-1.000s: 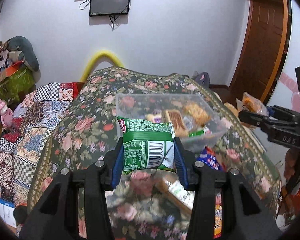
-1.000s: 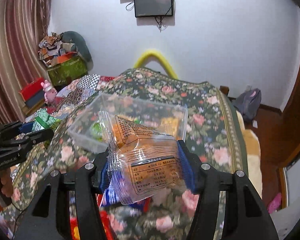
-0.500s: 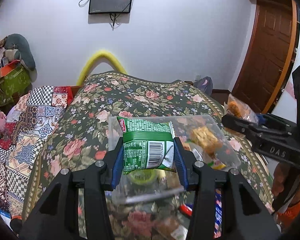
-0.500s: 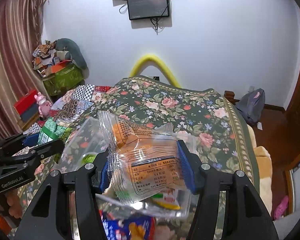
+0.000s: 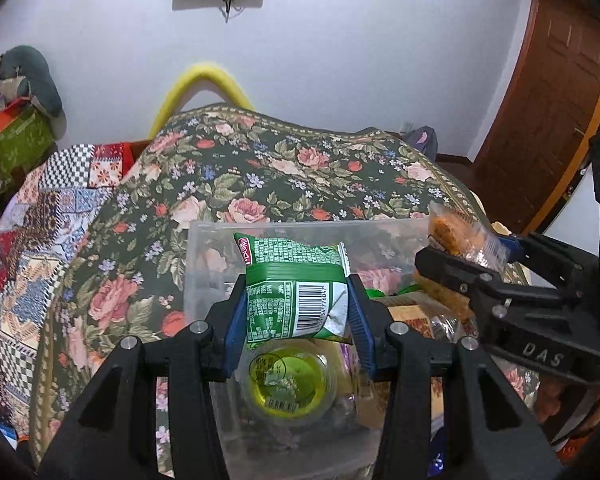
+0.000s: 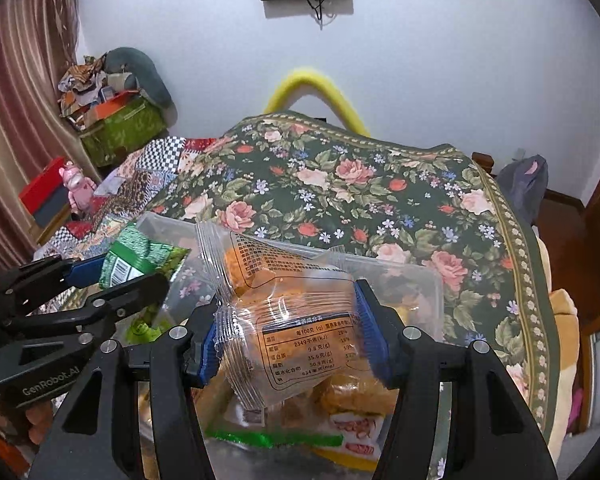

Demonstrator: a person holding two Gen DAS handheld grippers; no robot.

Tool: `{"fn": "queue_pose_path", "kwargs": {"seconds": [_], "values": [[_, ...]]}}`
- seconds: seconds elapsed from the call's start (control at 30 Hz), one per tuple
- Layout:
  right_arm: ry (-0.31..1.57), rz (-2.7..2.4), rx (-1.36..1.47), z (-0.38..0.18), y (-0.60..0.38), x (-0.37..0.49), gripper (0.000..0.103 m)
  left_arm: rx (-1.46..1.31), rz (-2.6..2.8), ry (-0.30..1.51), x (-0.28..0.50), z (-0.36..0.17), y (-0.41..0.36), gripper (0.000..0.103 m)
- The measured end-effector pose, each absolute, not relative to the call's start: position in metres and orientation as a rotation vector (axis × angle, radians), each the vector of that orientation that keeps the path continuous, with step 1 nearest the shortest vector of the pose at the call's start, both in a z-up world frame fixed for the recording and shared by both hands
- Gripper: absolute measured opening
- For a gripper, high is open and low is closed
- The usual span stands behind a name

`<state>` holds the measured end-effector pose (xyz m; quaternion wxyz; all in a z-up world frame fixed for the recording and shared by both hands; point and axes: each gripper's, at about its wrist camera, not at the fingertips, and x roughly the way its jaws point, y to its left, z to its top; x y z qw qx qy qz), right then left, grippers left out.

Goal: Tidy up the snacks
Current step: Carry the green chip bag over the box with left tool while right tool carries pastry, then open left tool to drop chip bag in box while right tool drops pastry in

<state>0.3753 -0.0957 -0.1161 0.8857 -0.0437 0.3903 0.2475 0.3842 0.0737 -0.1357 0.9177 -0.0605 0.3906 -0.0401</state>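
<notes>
**Left wrist and right wrist: two packets over the bin, ready to drop**

Left wrist view: the left gripper (image 5: 298, 312) has its fingers (image 5: 236, 320) closed on a green packet (image 5: 296, 288), pads pressing its two side edges, barcode facing the camera. The packet hangs above the open bin (image 5: 204, 264), a clear plastic tub standing on the floral bed (image 5: 260, 176). Straight beneath it lies a lime jelly cup (image 5: 288, 380), with other wrapped snacks off to the right. At the right edge the right gripper (image 5: 466, 254) shows with an orange snack pinched at its tips. To do this step well, I judge the packet should be lowered inside the walls before release, and set beside the cup, not on top of it, so it does not slide off.

Right wrist view: the right gripper (image 6: 288, 340) holds a clear-wrapped orange cake (image 6: 284, 312). Its blue pads touch both sides of the wrapper, and the jaws have just been opening slightly with the cake between them. It hangs over the bin's (image 6: 432, 292) right half, above more wrapped cakes. The left gripper (image 6: 112, 278) with the green packet is near on the left. Releasing one hand at a time would likely keep the two tools from bumping; the slack wrapper may cling to a pad, so open fully.
</notes>
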Motion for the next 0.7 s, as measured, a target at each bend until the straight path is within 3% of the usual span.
{"fn": "queue_pose_path", "kwargs": {"seconds": [0.27,0.47,0.53,0.6,0.7], "values": [[0.823,0.497,-0.135,-0.116,-0.092,0.374,0.067,-0.091,-0.063,0.810,0.383,-0.138,0.068,0.050],[0.814,0.495,-0.143,-0.106,-0.102,0.360,0.068,-0.071,-0.071,0.769,0.358,-0.118,0.066,0.054],[0.801,0.505,-0.137,-0.099,-0.108,0.352,0.072,-0.063,-0.074,0.754,0.346,-0.109,0.065,0.057],[0.782,0.501,-0.136,-0.091,-0.112,0.344,0.084,-0.055,-0.076,0.745,0.336,-0.103,0.064,0.059],[0.765,0.499,-0.131,-0.080,-0.119,0.334,0.084,-0.057,-0.084,0.739,0.318,-0.094,0.062,0.059]]}}
